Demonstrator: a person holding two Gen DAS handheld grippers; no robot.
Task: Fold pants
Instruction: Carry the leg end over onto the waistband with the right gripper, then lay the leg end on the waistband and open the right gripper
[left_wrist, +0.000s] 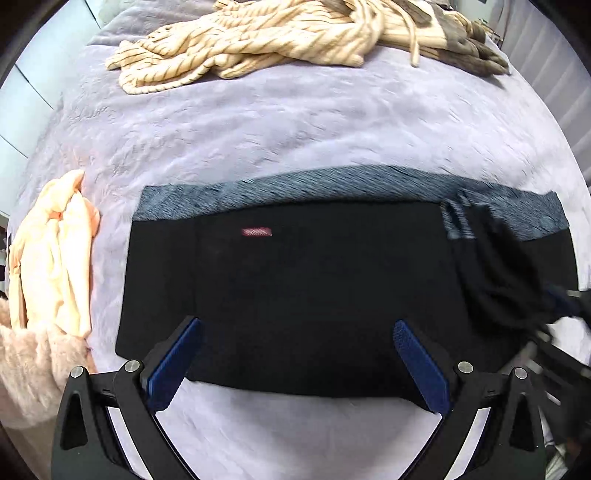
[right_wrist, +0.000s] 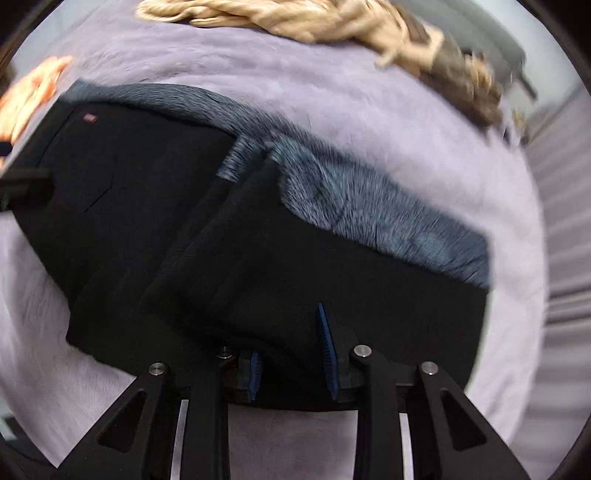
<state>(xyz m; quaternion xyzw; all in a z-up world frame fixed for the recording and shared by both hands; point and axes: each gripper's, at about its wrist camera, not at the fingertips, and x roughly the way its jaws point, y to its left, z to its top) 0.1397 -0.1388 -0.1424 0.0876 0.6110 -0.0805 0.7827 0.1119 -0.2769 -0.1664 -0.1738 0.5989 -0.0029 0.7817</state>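
Observation:
The black pants (left_wrist: 314, 295) with a blue-grey fleecy lining (left_wrist: 332, 184) and a small red label (left_wrist: 256, 232) lie folded across the lilac bed cover. My left gripper (left_wrist: 297, 332) is open over the near edge of the pants, holding nothing. My right gripper (right_wrist: 291, 343) is shut on a bunched fold of the black pants (right_wrist: 280, 295), lifting it over the flat part. The lining (right_wrist: 369, 206) shows along the far edge in the right wrist view. The raised fold and the right gripper (left_wrist: 554, 295) show at the right of the left wrist view.
A cream striped garment (left_wrist: 258, 40) and a brown one (left_wrist: 469, 37) lie at the far side of the bed. A peach garment (left_wrist: 55, 258) and a pink fluffy item (left_wrist: 26, 373) lie to the left. The lilac cover (left_wrist: 295, 122) spreads between them.

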